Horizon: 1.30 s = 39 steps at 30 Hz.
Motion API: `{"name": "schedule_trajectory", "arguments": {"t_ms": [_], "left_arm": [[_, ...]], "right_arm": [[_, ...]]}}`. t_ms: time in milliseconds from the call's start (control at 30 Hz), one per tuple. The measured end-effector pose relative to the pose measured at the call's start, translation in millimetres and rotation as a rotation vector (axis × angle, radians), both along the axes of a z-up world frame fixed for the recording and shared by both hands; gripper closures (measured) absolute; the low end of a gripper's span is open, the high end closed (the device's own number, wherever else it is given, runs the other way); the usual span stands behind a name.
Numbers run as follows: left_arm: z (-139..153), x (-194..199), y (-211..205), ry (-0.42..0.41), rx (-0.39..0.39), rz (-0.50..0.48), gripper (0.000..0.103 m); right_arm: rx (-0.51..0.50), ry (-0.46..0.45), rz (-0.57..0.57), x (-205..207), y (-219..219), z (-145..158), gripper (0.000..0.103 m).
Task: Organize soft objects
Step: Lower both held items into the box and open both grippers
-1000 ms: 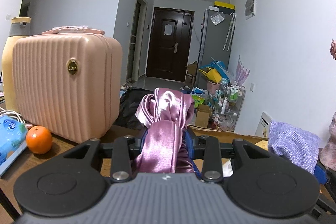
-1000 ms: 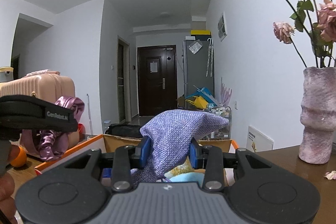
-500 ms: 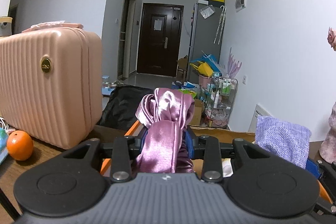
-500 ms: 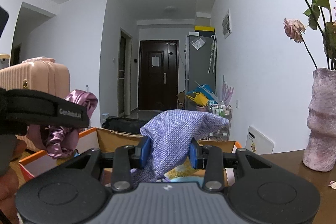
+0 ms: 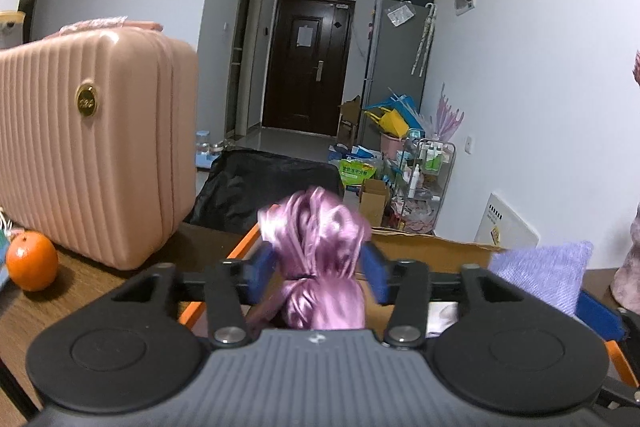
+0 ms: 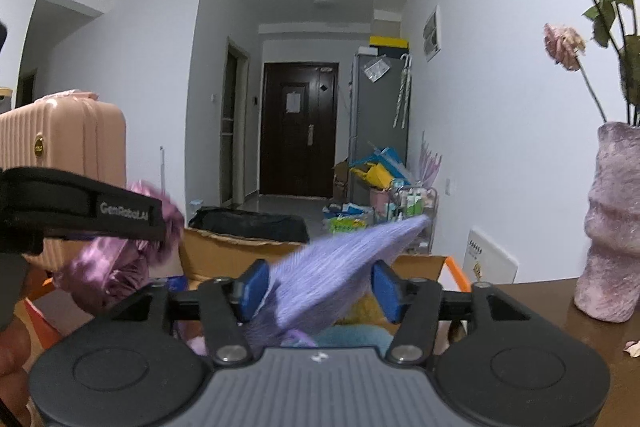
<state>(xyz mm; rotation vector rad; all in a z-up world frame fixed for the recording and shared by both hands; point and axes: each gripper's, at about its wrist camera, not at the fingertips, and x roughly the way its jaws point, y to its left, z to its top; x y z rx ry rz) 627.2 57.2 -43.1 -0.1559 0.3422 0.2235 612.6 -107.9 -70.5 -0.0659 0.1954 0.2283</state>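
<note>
Left tool [image 5: 316, 277] spread — satin cloth [image 5: 318, 267], box [image 5: 432, 251]

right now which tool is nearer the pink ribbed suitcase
Left. The left tool is just right of the pink ribbed suitcase on the table; the right tool sits farther right, beyond the left one, near the mottled pink vase.

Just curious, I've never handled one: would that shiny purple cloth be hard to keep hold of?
Probably slippery: the purple cloth has a satin sheen. Likely floppy and light too: it bunches in soft folds between the open left gripper.
</note>
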Motion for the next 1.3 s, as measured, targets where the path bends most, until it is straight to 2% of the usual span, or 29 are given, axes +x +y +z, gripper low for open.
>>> {"name": "schedule_trajectory", "arguments": {"t_ms": [33, 67, 133, 200, 233, 333, 833, 1300], "left_arm": [[0, 0, 2, 0.003, -0.012, 0.001, 0.029], [-1, -1, 4, -0.001, -0.018, 0.011, 0.026], [0, -3, 5, -0.015, -0.006, 0.042, 0.008], [0, -6, 4, -0.021, -0.001, 0.059, 0.0], [0, -7, 5, -0.023, -0.004, 0.069, 0.0], [1, -10, 5, -0.037, 0.012, 0.105, 0.0], [2, -15, 2, -0.036, 0.017, 0.12, 0.0], [1, -44, 3, -0.044, 0.036, 0.123, 0.0]], "right_arm": [[0.002, -0.001, -0.004, 0, -1, 0, 0.028], [0.007, 0.002, -0.01, 0, -2, -1, 0.023], [0.014, -0.001, -0.023, -1, -3, 0, 0.011], [0.017, -0.005, -0.031, -1, -4, -1, 0.003], [0.017, -0.007, -0.035, -1, -4, -1, 0.0], [0.017, -0.009, -0.037, -2, -5, -2, 0.0], [0.006, -0.017, -0.043, -6, -6, -2, 0.0], [-0.016, -0.062, -0.08, -36, -16, 1, 0.0]]}}
